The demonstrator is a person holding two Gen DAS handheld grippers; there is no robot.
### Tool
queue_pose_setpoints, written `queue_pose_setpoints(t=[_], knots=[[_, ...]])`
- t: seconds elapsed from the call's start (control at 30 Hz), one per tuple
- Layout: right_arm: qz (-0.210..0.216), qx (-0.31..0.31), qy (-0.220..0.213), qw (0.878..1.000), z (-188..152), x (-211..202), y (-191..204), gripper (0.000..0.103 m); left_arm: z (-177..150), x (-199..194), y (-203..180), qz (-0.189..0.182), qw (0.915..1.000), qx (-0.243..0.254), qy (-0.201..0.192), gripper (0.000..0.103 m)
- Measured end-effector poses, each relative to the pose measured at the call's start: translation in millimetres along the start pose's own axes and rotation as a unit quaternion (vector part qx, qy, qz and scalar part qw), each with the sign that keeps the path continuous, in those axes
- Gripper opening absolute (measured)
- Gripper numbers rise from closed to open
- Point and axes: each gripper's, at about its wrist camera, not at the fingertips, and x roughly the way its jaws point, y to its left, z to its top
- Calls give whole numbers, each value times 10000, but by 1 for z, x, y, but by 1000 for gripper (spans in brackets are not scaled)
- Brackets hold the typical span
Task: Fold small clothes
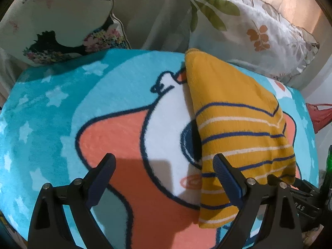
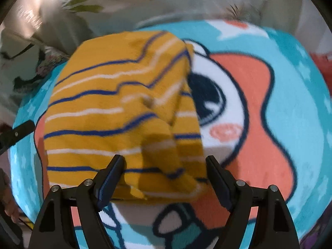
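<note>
While both tools gape, the folded mustard-yellow knit garment with blue and white stripes (image 2: 122, 112) lies loose.
Soft, light (likely floppy): right gripper (image 2: 165, 178) should pinch its near hem; left gripper (image 1: 164, 178) holds nothing.

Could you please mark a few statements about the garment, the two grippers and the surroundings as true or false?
1. The yellow striped garment lies on a cartoon-print blanket. True.
2. The left gripper is clamped on the garment. False: its jaws stand open, with blanket between them.
3. The right gripper is open, with the garment's near edge between its fingers. True.
4. The garment is plain red. False: it is yellow with blue and white stripes.
5. A leaf-print pillow lies beyond the blanket. True.
</note>
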Motion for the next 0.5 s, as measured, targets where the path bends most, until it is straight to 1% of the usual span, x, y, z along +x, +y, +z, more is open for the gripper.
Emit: queue_pose_setpoints(t=[0.07,0.17,0.3,0.4,0.5], knots=[[39,95,15,9999,-4,0,-4,85,-2,3,-2,10,10000,21,52,94],[-19,12,-12,10000,-6,1,-2,87,-6,3,-6,16,10000,-2,94,94],[-16,-109,-21,9999,-7,3,1,89,-11,-3,-11,155,9999,-54,43,94],[55,-272,-30,9996,-2,5,3,91,-18,-10,-16,277,9995,-156,3,94],[191,-424,-13,9989,-4,4,0,91,-26,-19,-26,378,9990,-219,-30,94]])
